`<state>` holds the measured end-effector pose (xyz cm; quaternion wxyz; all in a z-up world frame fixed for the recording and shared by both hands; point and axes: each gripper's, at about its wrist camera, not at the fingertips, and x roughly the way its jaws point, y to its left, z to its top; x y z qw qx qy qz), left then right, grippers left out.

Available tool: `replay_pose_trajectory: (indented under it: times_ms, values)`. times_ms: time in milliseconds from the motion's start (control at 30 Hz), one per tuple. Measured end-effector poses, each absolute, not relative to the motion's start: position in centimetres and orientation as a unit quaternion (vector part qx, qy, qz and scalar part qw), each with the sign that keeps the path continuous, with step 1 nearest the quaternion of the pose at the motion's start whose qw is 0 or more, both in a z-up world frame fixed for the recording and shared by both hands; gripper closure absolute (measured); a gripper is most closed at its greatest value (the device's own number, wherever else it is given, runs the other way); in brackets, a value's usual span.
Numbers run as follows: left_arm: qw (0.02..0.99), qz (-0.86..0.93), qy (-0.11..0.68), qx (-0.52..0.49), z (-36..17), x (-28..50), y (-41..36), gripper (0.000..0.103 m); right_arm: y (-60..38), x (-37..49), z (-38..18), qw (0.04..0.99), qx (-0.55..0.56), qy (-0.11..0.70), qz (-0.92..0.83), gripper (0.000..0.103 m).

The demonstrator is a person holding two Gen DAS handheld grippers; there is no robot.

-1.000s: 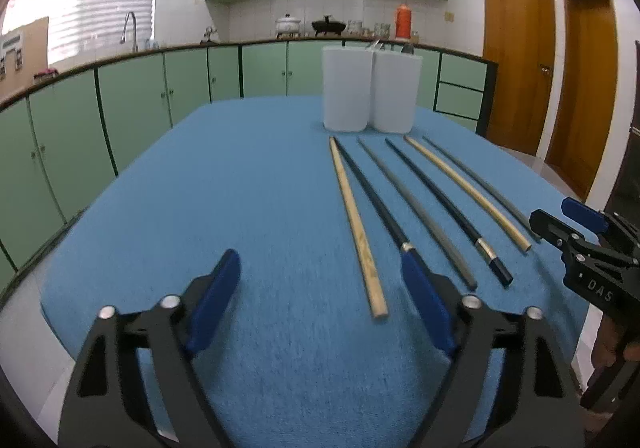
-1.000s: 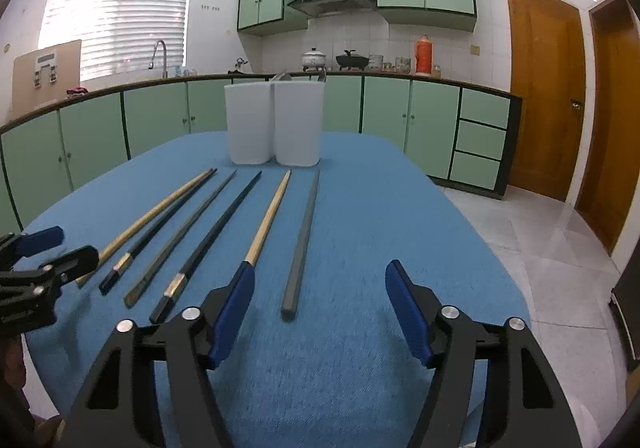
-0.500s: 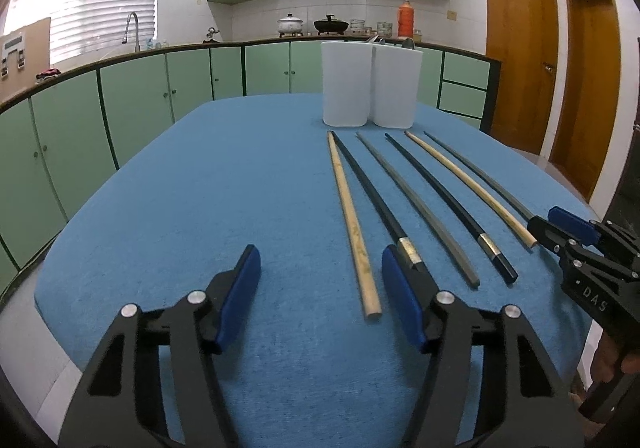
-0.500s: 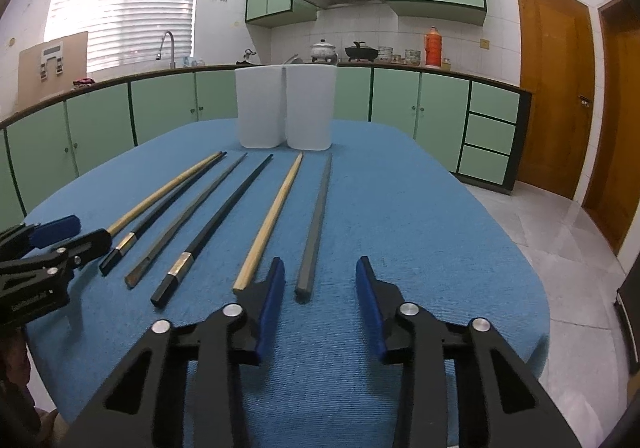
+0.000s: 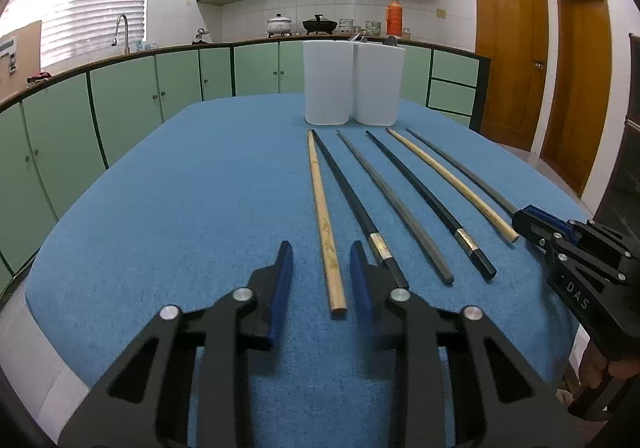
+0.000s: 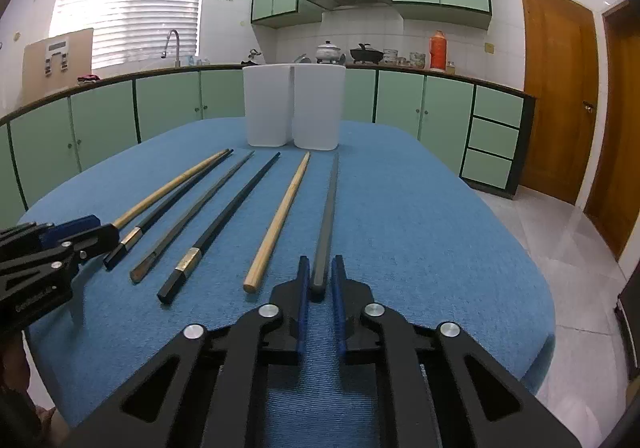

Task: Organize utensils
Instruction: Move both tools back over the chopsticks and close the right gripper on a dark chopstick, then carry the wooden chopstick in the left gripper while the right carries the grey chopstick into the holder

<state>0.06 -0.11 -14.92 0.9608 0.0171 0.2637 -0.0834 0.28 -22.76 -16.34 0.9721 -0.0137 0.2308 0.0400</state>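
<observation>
Blue-covered bench [image 5: 168, 187], rounded at its corners, filling both views. At its far edge, two white plastic holders [image 5: 329, 83] [image 5: 380, 85] standing upright and touching side by side, utensil tips poking above the right-hand one. From just before the holders toward the near edge, six chopsticks fanned out in a row, apart from one another: bamboo chopstick [image 5: 322, 219], black chopstick with a metal band [image 5: 352, 199], grey chopstick [image 5: 394, 203], second black banded chopstick [image 5: 424, 195], second bamboo chopstick [image 5: 448, 179], and second grey chopstick [image 6: 326, 219] nearest the bench's right edge. Left gripper [image 5: 320, 276] low over the near edge, fingers [image 5: 280, 288] closing, narrowed either side of the first bamboo chopstick's near end, gaps visible, not pressing it. Right gripper [image 6: 319, 288] at the near edge, fingers [image 6: 303, 300] almost together, clamped on the near end of the second grey chopstick, which lies flat on the cloth.
</observation>
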Motion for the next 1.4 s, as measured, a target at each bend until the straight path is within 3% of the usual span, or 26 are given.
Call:
replay_pose_trajectory:
  times_ms: [100,300,567,900,1400]
  values:
    - [0.96,-0.085,0.265,0.016,-14.9,0.0,-0.3,0.091,-22.8,0.3,-16.3,0.972,-0.013,0.231,0.04,0.094]
    - [0.961,-0.082,0.265,0.013,-14.8,-0.2,-0.4,0.097,-22.8,0.3,-16.3,0.972,-0.014,0.231,0.039,0.095]
    - [0.971,-0.074,0.227,0.027,-12.1,-1.2,-0.4,0.097,-23.3,-0.6,-14.0,0.979,-0.025,0.199,0.027,0.095]
    - [0.986,-0.062,0.153,0.03,-4.9,-0.6,0.6,0.097,-24.9,-0.4,-6.5,0.99,-0.024,0.13,0.043,0.096]
    - [0.984,-0.102,0.144,0.003,2.7,4.3,0.5,0.097,-26.4,5.8,2.8,0.984,0.015,0.151,0.095,0.096]
